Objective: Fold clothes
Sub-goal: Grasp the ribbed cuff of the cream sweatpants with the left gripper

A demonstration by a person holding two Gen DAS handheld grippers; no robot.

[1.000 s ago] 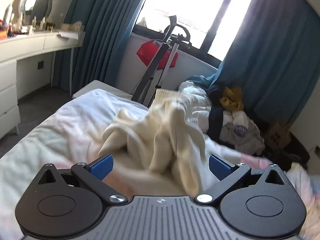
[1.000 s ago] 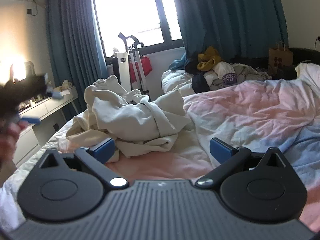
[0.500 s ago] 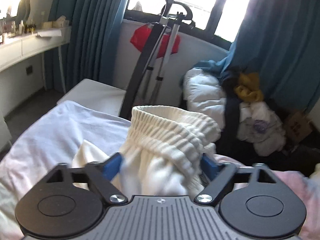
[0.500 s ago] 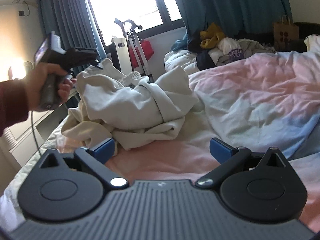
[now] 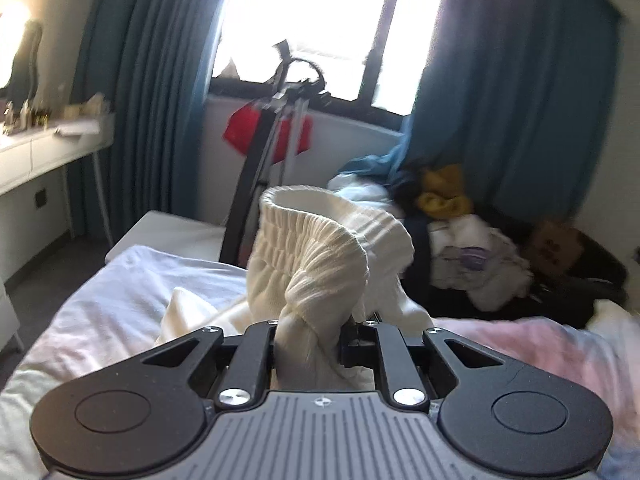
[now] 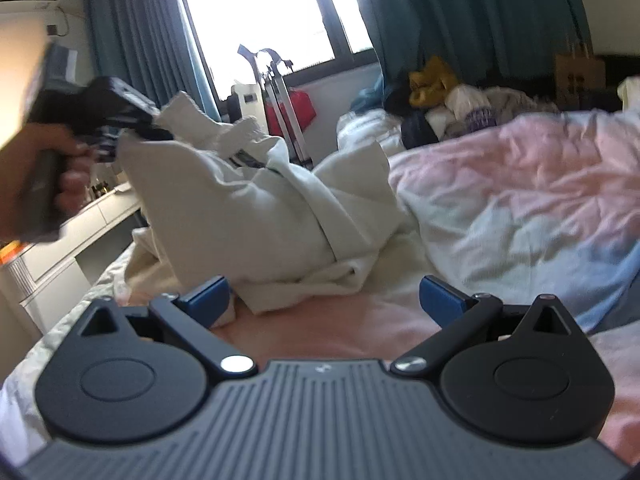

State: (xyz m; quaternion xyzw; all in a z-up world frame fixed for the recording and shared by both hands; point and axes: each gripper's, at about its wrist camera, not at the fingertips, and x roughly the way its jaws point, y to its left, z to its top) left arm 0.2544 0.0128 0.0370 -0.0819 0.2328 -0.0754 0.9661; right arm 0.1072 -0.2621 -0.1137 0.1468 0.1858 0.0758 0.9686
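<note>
A cream-white garment with a ribbed waistband (image 5: 316,256) is bunched between the jaws of my left gripper (image 5: 308,340), which is shut on it and lifts it off the bed. In the right wrist view the same garment (image 6: 256,216) hangs in a heap from the left gripper (image 6: 156,130), held by a hand at the upper left, with its lower part resting on the bed. My right gripper (image 6: 324,300) is open and empty, low over the pink sheet just in front of the garment.
The bed has a pink and pale blue rumpled duvet (image 6: 520,200). A pile of other clothes (image 6: 448,108) lies at the far side by the teal curtains. A black stand with a red item (image 5: 272,136) is under the window. A white desk (image 5: 44,152) is left.
My left gripper closed on the garment's ribbed waistband and raised it. The garment now stands taller in the right wrist view. My right gripper moved a little closer to it.
</note>
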